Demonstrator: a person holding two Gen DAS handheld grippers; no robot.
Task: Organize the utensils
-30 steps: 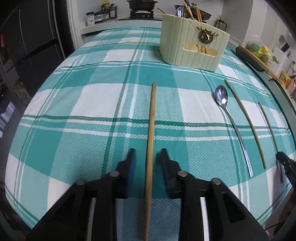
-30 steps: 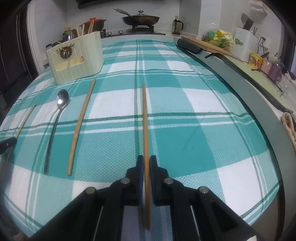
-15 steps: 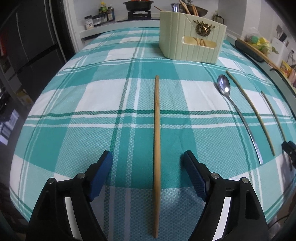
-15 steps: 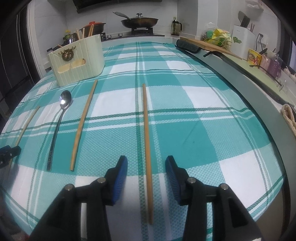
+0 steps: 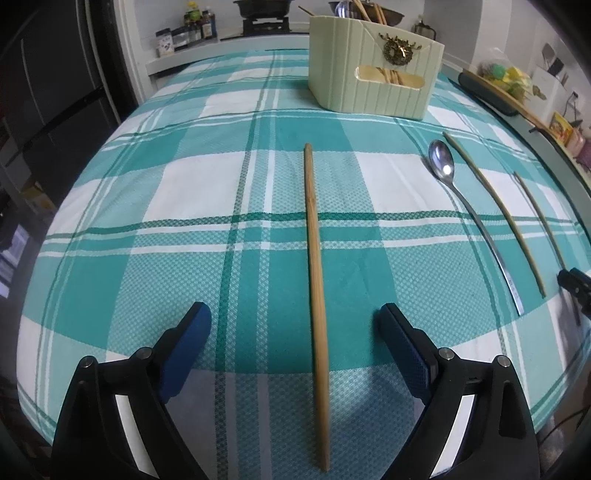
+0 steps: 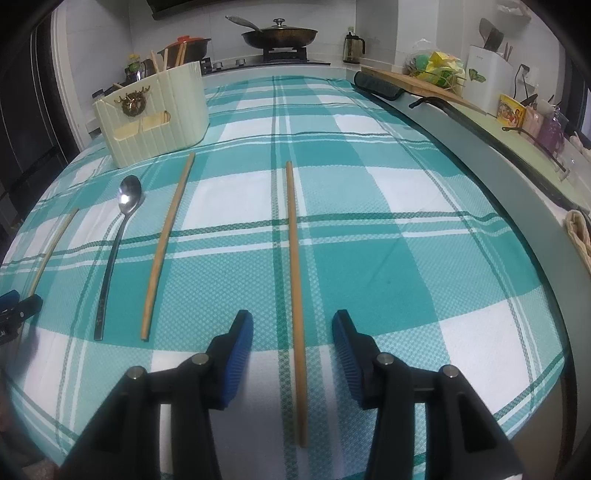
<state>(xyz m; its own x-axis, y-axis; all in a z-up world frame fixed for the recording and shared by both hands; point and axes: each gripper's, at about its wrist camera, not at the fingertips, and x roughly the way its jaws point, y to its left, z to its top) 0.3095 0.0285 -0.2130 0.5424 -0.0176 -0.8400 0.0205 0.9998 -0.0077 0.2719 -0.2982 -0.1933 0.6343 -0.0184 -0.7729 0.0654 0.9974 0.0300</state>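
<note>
Several utensils lie side by side on the teal checked cloth [image 5: 147, 221]. In the left wrist view one bamboo chopstick [image 5: 316, 266] rests on the cloth between the jaws of my left gripper [image 5: 293, 314], which are opening wide and do not touch it. To its right lie a metal spoon [image 5: 441, 162] and another chopstick [image 5: 495, 206]. In the right wrist view my right gripper [image 6: 292, 319] stands open astride a further chopstick [image 6: 295, 258], pads clear of it. The cream utensil holder [image 6: 155, 114] stands at the back with chopsticks in it.
The table's grey edge [image 6: 517, 192] runs along the right, with a cluttered counter beyond it. A stove with a lidded pan [image 6: 279, 35] sits behind the table. The tip of the left gripper [image 6: 14, 306] shows at the far left of the right wrist view.
Both grippers have let go of their chopsticks. The left jaws spread wide, the right jaws moved apart from a tight grip, and both chopsticks now lie loose on the cloth.
</note>
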